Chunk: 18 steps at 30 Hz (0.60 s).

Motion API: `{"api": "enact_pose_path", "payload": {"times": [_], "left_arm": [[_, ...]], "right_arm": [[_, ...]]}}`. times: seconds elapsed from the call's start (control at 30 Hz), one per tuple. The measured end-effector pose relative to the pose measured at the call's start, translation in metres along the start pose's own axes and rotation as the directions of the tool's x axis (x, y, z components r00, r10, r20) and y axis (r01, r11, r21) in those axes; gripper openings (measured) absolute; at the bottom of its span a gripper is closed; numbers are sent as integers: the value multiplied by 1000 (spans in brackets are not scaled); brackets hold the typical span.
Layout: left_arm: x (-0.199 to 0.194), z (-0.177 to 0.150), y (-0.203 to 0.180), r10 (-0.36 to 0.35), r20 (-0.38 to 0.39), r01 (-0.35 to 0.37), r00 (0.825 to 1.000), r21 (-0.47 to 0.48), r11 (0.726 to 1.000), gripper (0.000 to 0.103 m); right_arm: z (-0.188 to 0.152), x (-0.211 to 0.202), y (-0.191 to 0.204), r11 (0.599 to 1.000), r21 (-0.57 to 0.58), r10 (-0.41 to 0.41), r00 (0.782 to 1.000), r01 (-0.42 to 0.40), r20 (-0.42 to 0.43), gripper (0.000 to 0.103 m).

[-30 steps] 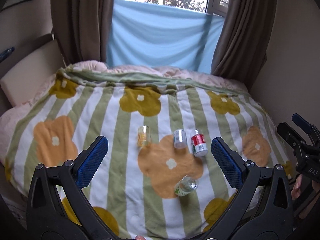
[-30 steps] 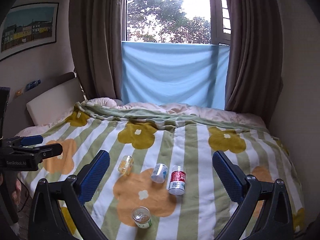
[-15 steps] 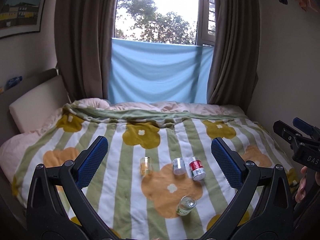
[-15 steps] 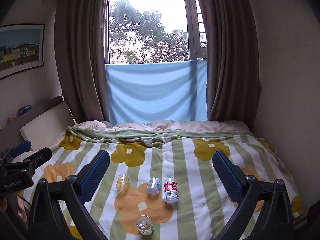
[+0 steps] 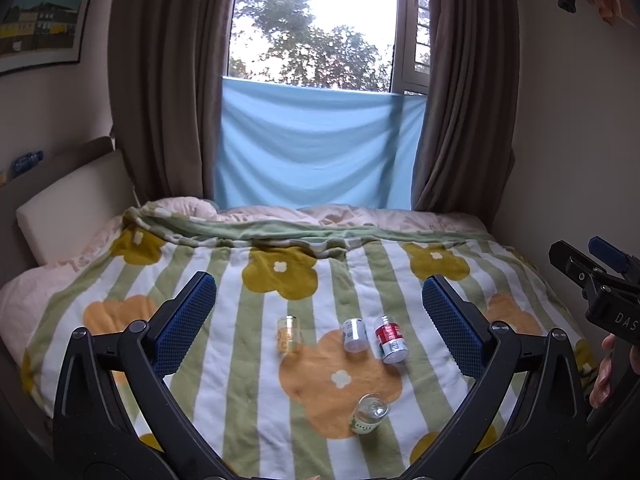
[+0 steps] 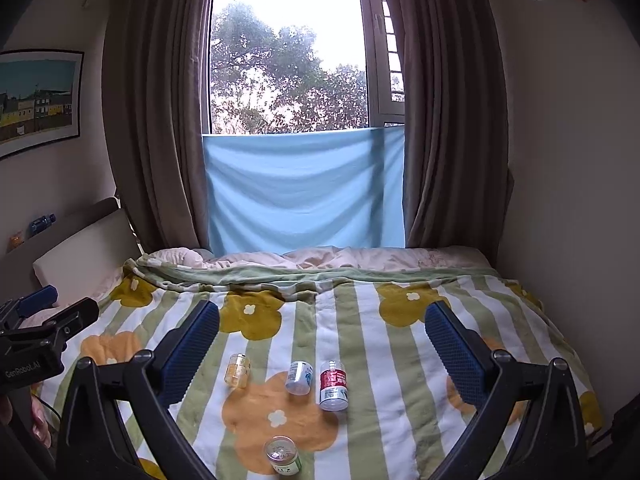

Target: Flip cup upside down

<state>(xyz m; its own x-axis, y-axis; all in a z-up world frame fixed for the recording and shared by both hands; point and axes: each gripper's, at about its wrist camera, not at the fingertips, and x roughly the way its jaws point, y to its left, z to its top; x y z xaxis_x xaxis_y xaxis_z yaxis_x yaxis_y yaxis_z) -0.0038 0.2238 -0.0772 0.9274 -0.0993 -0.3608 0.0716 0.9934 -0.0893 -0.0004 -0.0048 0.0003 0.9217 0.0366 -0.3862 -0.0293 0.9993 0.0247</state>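
Cups first: 4 small clear plastic cups with printed labels sit on the green-and-white striped flower blanket (image 5: 248, 412) on the bed, all framed between and beyond both sets of jaws. Yellow-tinted cup (image 5: 289, 329) nearest the left jaw, white-and-blue labelled cup (image 5: 354, 334) and red-labelled cup (image 5: 390, 339) just beside each other in the middle, and the green-labelled cup (image 5: 370, 414) closest in, tipped toward the camera. Which one gets flipped I can't tell. Left gripper (image 5: 318, 322) is spread wide, holding nothing, well short of the cups. Right gripper (image 6: 322, 350) same deal: fully open, empty. My guess is they're held back and open to line up an approach.
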Motion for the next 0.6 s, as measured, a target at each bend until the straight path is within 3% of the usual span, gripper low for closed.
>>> {"api": "enact_pose_path", "payload": {"times": [0.6], "left_arm": [[7,-3,-7,12,-15,-12,1000,21,1000,103]], "right_arm": [[1,-2,-3,1000,4,-13,1000,13,1,102]]}}
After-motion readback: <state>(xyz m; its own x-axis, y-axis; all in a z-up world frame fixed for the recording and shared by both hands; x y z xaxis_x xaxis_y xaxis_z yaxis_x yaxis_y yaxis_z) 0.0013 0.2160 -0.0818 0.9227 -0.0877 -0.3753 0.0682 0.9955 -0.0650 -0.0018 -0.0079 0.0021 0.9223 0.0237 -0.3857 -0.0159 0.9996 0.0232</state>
